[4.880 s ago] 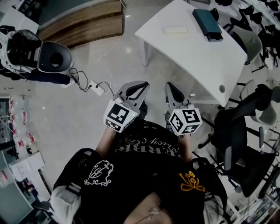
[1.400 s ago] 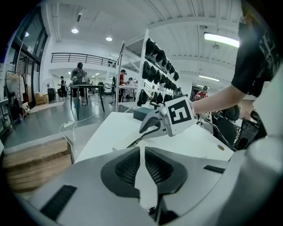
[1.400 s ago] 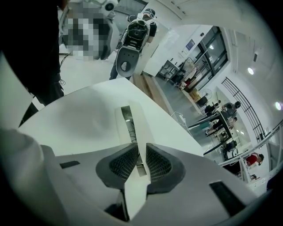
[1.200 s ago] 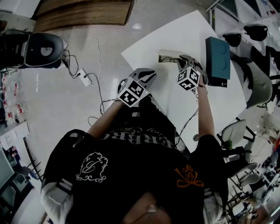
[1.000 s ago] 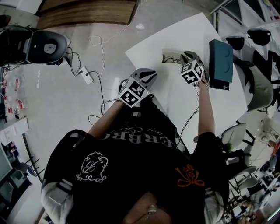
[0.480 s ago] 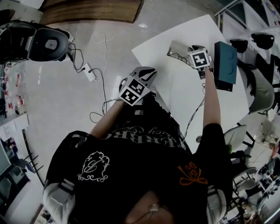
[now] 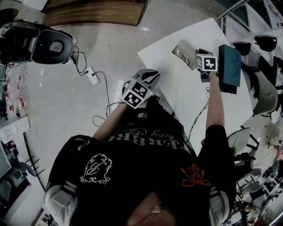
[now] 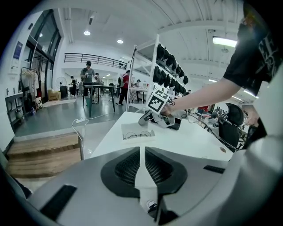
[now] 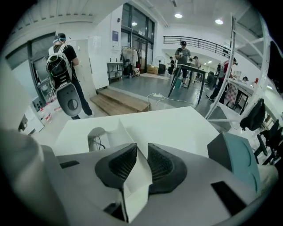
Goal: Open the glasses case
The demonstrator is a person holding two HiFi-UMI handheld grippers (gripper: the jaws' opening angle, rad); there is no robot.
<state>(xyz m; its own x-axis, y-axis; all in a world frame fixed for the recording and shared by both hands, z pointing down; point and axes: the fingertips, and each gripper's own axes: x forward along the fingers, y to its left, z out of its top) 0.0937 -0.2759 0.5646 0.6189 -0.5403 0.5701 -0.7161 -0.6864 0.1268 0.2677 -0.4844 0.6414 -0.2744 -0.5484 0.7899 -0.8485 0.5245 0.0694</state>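
Observation:
The white glasses case [image 7: 182, 47] lies open on the white table [image 7: 190, 95], with a pair of glasses [image 8: 137, 134] inside it. My right gripper [image 7: 198, 54] is at the case's far side. In the right gripper view the jaws [image 9: 141, 152] are shut on the raised white lid [image 9: 116, 132], and the tray with the glasses [image 9: 94, 142] sits below it on the left. My left gripper [image 7: 149, 74] hangs off the table's near corner, away from the case. Its jaws [image 8: 141, 151] are shut with nothing between them.
A teal box [image 7: 230, 66] lies on the table just beyond my right gripper. Office chairs [image 7: 261, 95] stand past the table. On the floor are a power strip [image 7: 93, 76] with cables, a round dark machine [image 7: 48, 44] and a wooden step [image 7: 97, 13]. People stand far off.
My right gripper has rolled and drawn toward the teal box with the lid in its jaws. The case now stands open with the glasses showing. The left gripper has hardly shifted.

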